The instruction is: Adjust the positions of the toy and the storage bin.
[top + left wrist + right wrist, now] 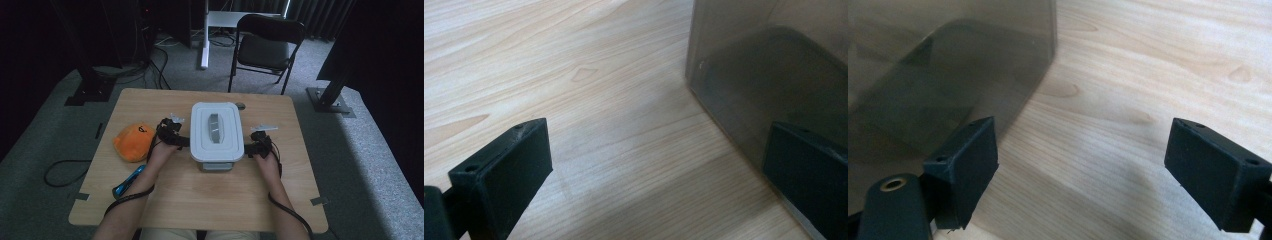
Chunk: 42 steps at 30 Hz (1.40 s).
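A white-lidded plastic box (217,131) with a grey handle on its lid stands in the middle of the wooden table (200,200). My left gripper (183,141) lies against the box's left side and my right gripper (249,148) against its right side. In the left gripper view the left gripper (654,175) stands open over bare wood, one jaw close beside the smoky box wall (764,65). In the right gripper view the right gripper (1090,172) is open too, with the box wall (938,65) by one jaw and only wood between the pads.
An orange plush toy (132,141) lies left of the left gripper. A blue object (129,181) rests near the left forearm. A black folding chair (267,47) and stand legs are on the floor beyond the table's far edge.
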Each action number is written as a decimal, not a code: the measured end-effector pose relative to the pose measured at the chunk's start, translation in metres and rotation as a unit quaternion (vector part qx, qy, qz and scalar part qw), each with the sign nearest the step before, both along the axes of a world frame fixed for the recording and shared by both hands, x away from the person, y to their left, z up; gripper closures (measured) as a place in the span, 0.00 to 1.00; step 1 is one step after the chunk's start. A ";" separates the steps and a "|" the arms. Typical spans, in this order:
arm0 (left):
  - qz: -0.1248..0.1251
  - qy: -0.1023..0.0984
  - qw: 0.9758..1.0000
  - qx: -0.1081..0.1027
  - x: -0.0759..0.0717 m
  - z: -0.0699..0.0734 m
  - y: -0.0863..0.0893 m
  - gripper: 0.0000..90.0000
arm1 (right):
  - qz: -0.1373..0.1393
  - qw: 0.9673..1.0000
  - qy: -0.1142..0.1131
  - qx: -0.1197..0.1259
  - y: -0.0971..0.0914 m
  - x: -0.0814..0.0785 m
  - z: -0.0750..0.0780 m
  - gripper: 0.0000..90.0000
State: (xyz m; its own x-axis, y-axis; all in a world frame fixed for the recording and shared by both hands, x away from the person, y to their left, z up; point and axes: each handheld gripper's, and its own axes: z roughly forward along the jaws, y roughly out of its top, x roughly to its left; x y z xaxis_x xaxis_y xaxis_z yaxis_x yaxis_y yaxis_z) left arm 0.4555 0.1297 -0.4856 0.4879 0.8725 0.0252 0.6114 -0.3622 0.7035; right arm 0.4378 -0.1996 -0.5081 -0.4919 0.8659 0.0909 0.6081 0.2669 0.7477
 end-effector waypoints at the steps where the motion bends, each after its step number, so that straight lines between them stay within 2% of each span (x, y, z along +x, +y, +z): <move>1: 0.000 0.001 1.000 0.001 0.000 0.000 0.000 0.01 | 0.000 1.000 -0.002 -0.011 0.002 0.000 0.000 0.18; 3: -0.002 0.003 1.000 0.002 0.001 -0.001 -0.001 0.01 | 0.006 1.000 0.004 -0.016 0.003 0.000 0.002 0.22; 8: -0.009 0.005 1.000 0.010 -0.002 -0.002 -0.004 0.01 | 0.012 1.000 0.011 0.012 -0.001 -0.003 0.007 0.26; 15: -0.017 0.004 1.000 0.015 -0.008 -0.002 -0.008 0.01 | 0.020 1.000 0.011 0.012 -0.005 -0.008 0.008 0.27; 20: -0.025 0.004 0.999 0.027 -0.020 0.000 -0.012 0.01 | 0.029 0.999 0.006 0.011 -0.008 -0.017 0.007 0.28; 27: -0.033 0.001 0.999 0.034 -0.035 0.001 -0.013 0.01 | 0.041 0.999 0.004 0.012 -0.010 -0.030 0.007 0.28; 33: -0.040 -0.006 0.998 0.040 -0.049 0.002 -0.012 0.01 | 0.061 0.998 0.002 0.004 -0.010 -0.039 0.008 0.28; 42: -0.053 -0.015 0.997 0.049 -0.073 0.004 -0.012 0.01 | 0.089 0.996 0.001 0.009 -0.011 -0.051 0.008 0.28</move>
